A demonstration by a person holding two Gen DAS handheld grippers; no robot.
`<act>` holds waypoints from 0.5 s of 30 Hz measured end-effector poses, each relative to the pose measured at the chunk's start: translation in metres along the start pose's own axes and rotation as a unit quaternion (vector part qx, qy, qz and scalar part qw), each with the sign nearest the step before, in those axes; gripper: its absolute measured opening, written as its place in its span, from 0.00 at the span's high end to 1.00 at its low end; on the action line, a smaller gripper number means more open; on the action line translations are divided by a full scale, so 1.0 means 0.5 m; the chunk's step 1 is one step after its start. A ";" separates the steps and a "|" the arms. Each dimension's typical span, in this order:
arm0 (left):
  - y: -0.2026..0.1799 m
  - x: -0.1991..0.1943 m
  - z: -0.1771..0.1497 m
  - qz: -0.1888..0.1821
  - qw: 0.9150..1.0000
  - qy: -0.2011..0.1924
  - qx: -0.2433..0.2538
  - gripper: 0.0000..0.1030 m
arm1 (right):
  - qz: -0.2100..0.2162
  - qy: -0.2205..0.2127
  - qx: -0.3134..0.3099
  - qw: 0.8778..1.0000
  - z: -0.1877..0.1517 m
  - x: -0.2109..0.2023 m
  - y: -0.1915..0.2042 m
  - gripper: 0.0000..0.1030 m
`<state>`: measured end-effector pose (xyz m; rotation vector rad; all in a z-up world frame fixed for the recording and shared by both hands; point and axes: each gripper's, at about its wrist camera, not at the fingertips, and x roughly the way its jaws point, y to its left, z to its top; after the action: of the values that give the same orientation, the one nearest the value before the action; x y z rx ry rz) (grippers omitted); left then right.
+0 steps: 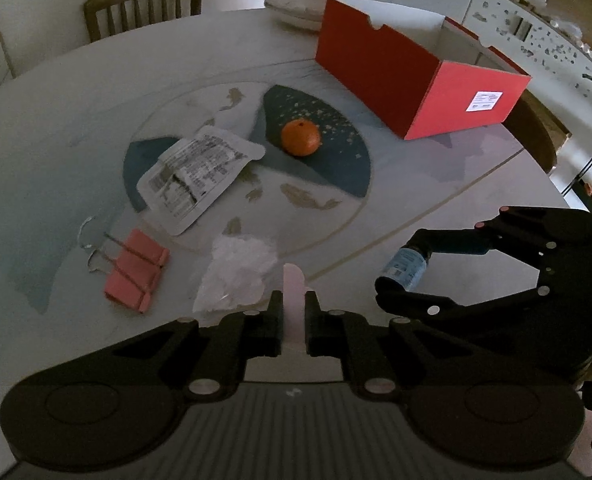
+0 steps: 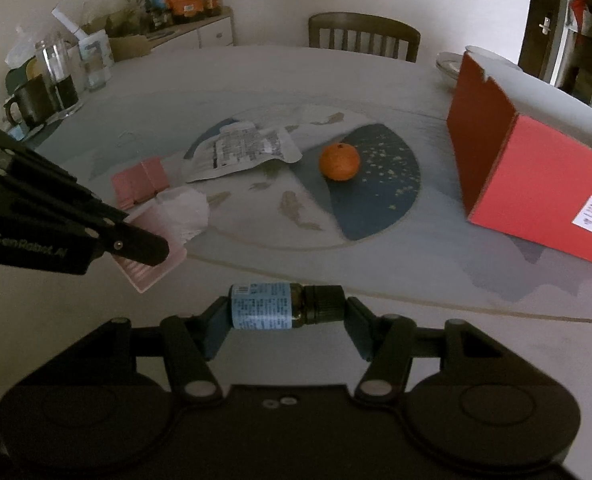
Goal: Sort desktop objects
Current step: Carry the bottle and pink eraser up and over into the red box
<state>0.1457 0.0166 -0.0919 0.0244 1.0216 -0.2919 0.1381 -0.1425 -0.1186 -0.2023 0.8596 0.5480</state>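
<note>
My left gripper [image 1: 294, 310] is shut on a thin pink ridged plate [image 1: 294, 280] that stands edge-on between the jaws; in the right wrist view the plate [image 2: 152, 268] hangs just above the table under that gripper [image 2: 154, 250]. My right gripper [image 2: 286, 312] is shut on a small dark bottle [image 2: 260, 306] with a blue label, pinched end to end; the left wrist view has the bottle [image 1: 405, 270] at right. On the table lie an orange [image 1: 299, 138], a white sachet [image 1: 200, 176], pink binder clips [image 1: 134, 270] and crumpled clear plastic [image 1: 238, 272].
An open red box [image 1: 415, 80] stands at the table's far right, with stacked bowls and plates [image 1: 303, 4] behind it. A chair [image 2: 363, 36] stands across the table. A dark mug [image 2: 32, 100] and glass jar [image 2: 58, 76] crowd the left edge.
</note>
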 end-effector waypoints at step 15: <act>-0.082 0.005 0.053 -0.009 1.000 -0.015 0.022 0.91 | -0.007 -0.021 0.035 0.999 0.011 -0.064 -0.094 0.42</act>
<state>0.1590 -0.0277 -0.0754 0.0499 0.9852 -0.3307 0.1498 -0.1920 -0.0928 -0.1317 0.8353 0.5064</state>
